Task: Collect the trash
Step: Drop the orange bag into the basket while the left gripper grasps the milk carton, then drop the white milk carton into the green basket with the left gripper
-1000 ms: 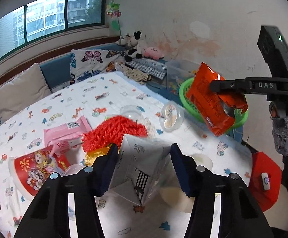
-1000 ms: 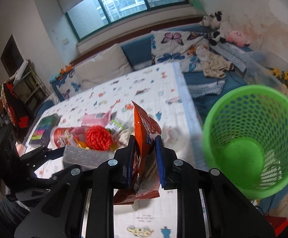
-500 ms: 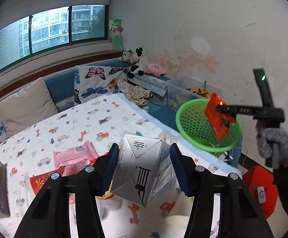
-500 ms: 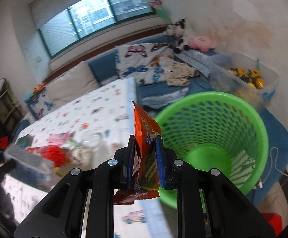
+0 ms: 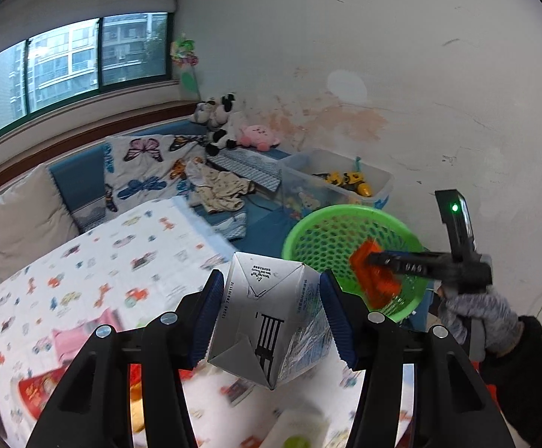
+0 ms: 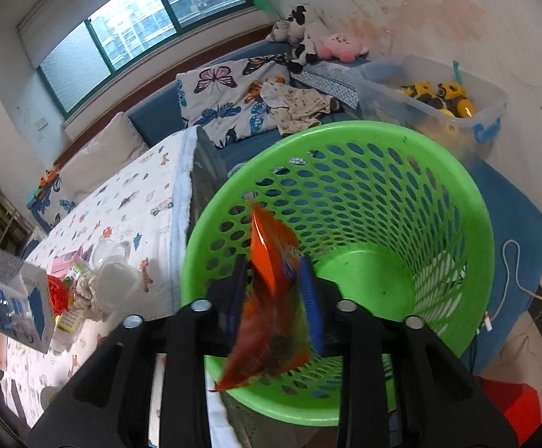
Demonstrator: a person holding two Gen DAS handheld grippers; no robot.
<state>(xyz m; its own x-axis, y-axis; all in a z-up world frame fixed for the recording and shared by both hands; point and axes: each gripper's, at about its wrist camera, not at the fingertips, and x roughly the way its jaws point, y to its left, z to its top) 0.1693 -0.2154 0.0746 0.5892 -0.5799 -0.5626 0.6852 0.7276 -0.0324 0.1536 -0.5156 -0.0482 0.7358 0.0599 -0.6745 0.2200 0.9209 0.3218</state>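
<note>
My left gripper (image 5: 269, 317) is shut on a silver and white drink carton (image 5: 267, 321), held above the patterned table. My right gripper (image 6: 274, 291) is over the green mesh basket (image 6: 439, 201). Its jaws stand apart, and the orange snack bag (image 6: 267, 261) hangs blurred between them, over the basket's mouth. In the left wrist view the right gripper (image 5: 375, 261) and the orange bag (image 5: 373, 278) sit above the basket (image 5: 308, 231).
Pink packet (image 5: 80, 339), red wrapper (image 5: 43, 388) and other litter lie on the table. A red scrubber (image 6: 56, 291) and clear cups (image 6: 115, 280) lie near the table edge. A clear toy bin (image 6: 439, 93) stands behind the basket.
My right gripper moved over the basket and its jaws opened; the orange bag is slipping down. My left gripper rose and turned toward the basket with the carton.
</note>
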